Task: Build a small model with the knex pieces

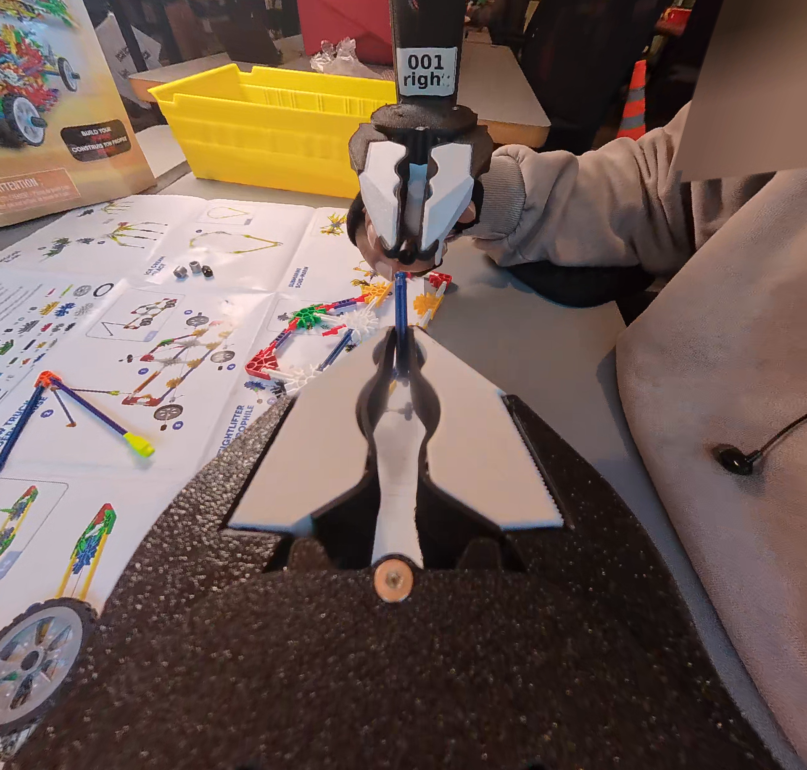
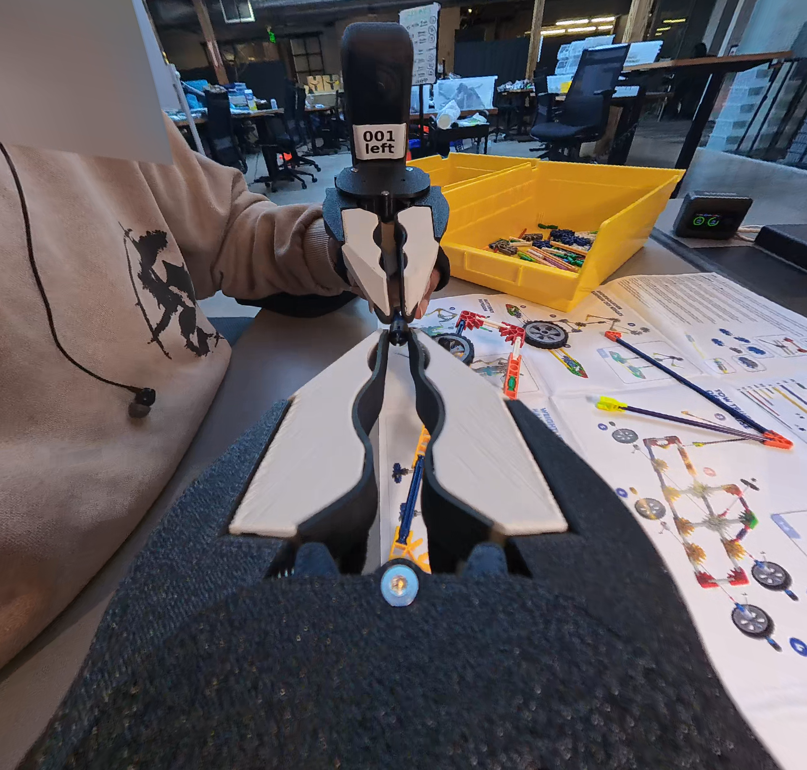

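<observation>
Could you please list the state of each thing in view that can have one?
left gripper: shut on blue rod
blue rod: held, tip meeting the black piece
right gripper: shut on small black piece
small black piece: held
yellow bin: open, holding loose parts
instruction sheet: unfolded, flat on table

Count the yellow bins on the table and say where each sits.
2. The near yellow bin holds loose rods and connectors beside the instruction sheet; the second yellow bin stands directly behind it. Others may be out of view.
</observation>
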A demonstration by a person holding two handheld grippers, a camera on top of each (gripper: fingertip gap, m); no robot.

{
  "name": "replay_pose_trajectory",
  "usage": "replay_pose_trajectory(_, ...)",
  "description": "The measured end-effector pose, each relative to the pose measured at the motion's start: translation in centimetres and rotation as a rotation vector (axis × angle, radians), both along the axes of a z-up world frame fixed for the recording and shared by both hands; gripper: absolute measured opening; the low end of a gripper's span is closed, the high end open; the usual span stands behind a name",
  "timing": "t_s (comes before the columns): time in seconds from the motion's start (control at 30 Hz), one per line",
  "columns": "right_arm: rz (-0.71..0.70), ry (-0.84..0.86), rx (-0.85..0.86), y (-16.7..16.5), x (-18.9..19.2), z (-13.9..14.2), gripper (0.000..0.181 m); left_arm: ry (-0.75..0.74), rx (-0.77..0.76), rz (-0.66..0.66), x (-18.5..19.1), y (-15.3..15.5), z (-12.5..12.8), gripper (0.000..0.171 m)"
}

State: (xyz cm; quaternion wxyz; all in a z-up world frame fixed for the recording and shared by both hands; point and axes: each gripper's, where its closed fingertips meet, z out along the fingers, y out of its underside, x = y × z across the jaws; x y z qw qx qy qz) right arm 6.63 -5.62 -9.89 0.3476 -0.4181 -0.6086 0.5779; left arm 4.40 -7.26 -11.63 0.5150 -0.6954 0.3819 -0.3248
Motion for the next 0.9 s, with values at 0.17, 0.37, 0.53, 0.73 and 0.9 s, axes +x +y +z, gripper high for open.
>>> replay_pose_trajectory(0.17,0.022,-0.029,-0.009,-0.6,-0.5,-0.9,0.007,0.03,0.003,-0.005,0.2,-0.3,-0.7,0.002)
replay_pose_trajectory(0.37,0.047,-0.05,-0.009,-1.3,-0.7,-1.4,0.007,0.03,0.017,-0.015,0.4,-0.8,-0.6,0.002)
replay_pose_trajectory(0.53,0.061,-0.052,-0.032,-1.4,-0.7,-1.2,0.007,0.022,0.029,-0.012,0.5,-1.0,-0.4,0.001)
replay_pose_trajectory(0.73,0.09,-0.092,-0.032,-2.0,-0.5,-1.3,0.006,0.018,0.018,-0.022,1.0,-1.4,-0.8,0.001)
replay_pose_trajectory(0.9,0.136,-0.086,-0.031,-3.3,-0.4,-0.5,0.005,0.026,0.007,-0.055,2.4,-2.1,-1.6,0.001)
